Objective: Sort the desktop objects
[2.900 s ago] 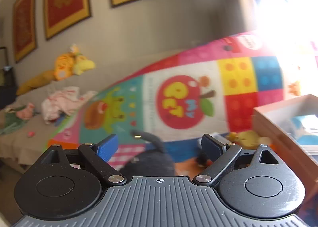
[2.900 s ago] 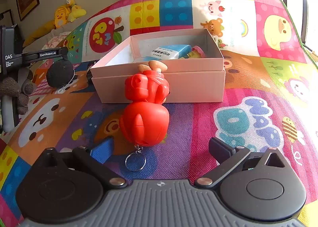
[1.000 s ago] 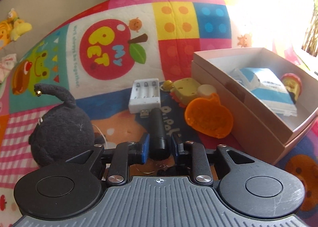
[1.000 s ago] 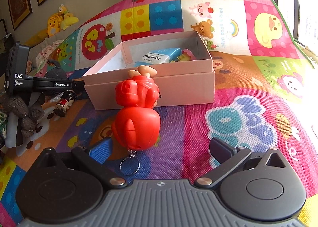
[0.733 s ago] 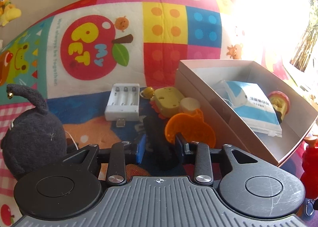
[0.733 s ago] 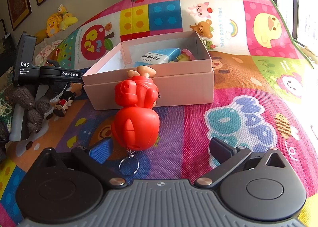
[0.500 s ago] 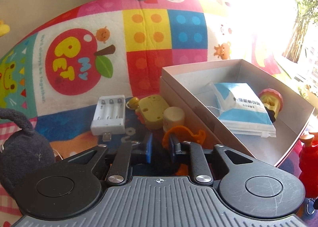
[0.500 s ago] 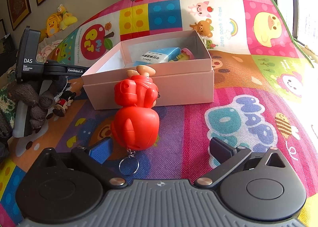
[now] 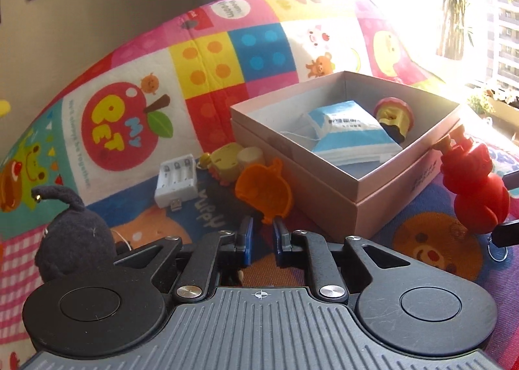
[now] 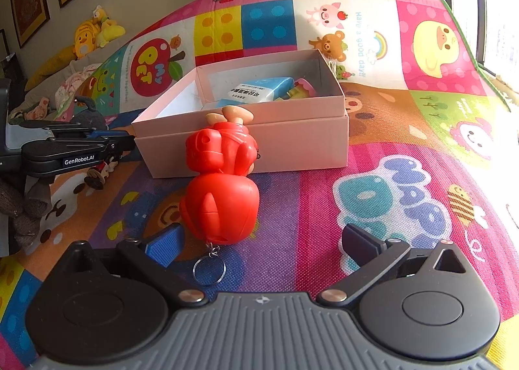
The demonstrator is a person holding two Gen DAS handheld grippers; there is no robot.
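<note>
pink box (image 9: 386, 198) open on mat, holds blue-white packet (image 9: 350, 130) and red-yellow toy (image 9: 394, 115); left gripper (image 9: 261, 240) closed, hold unclear; right gripper (image 10: 259, 245) wide open, empty

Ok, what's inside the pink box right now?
The pink box holds a blue and white packet and a small red and yellow toy. Anything beneath the packet is hidden.

Both grippers, left gripper (image 9: 261, 238) and right gripper (image 10: 261, 242), have black linkage arms, silver screws, blue pads and ribbed grey bodies.
</note>
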